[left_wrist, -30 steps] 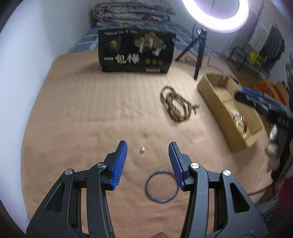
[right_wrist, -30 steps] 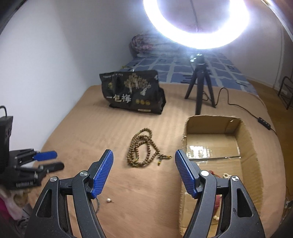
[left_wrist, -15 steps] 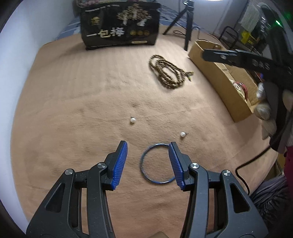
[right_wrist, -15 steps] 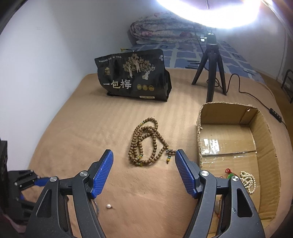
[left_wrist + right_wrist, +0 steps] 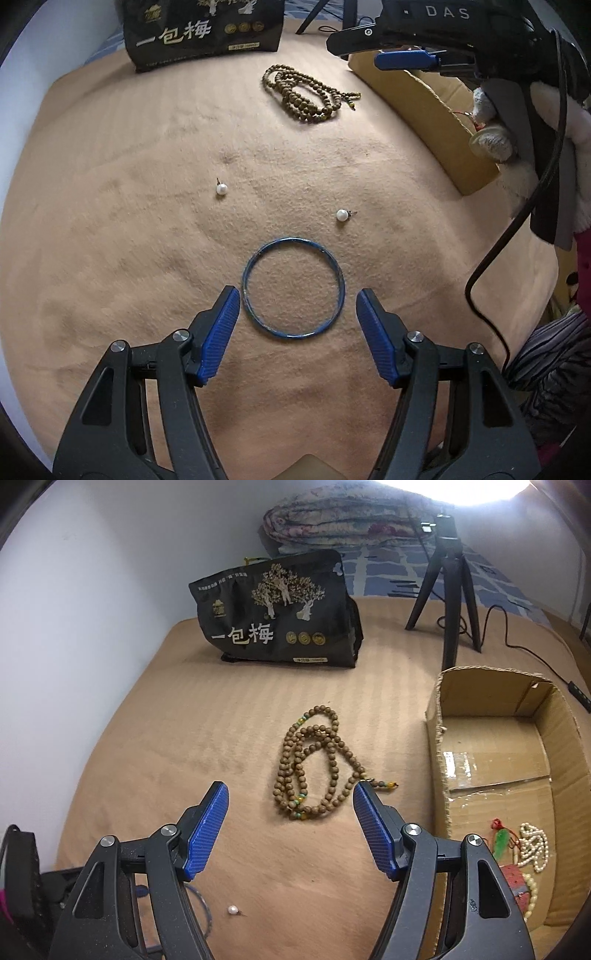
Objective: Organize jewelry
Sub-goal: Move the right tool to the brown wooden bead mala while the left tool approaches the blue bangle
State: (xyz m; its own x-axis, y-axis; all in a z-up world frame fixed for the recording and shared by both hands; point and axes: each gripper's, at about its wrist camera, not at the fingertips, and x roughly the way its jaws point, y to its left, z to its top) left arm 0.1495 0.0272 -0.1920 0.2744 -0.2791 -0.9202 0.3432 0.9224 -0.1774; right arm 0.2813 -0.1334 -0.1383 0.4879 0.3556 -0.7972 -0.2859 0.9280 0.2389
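A thin blue bangle (image 5: 293, 287) lies flat on the tan blanket, between and just ahead of the fingertips of my open left gripper (image 5: 293, 317). Two pearl stud earrings lie beyond it, one to the left (image 5: 221, 189) and one to the right (image 5: 342, 215). A brown bead necklace (image 5: 314, 764) lies coiled just ahead of my open, empty right gripper (image 5: 291, 812); it also shows in the left wrist view (image 5: 306, 94). The cardboard box (image 5: 436, 716) on the right holds a pearl strand (image 5: 532, 845) and a red-and-green charm (image 5: 500, 840).
A black snack bag (image 5: 280, 613) stands at the back of the blanket. A black tripod (image 5: 450, 594) with a cable stands behind the box. A white wall runs along the left. Folded bedding (image 5: 343, 520) lies far back. A black cable (image 5: 517, 218) hangs off the right edge.
My left gripper has moved forward and down over the blue bangle, and its jaws have opened wider. My right gripper has moved closer to the bead necklace.
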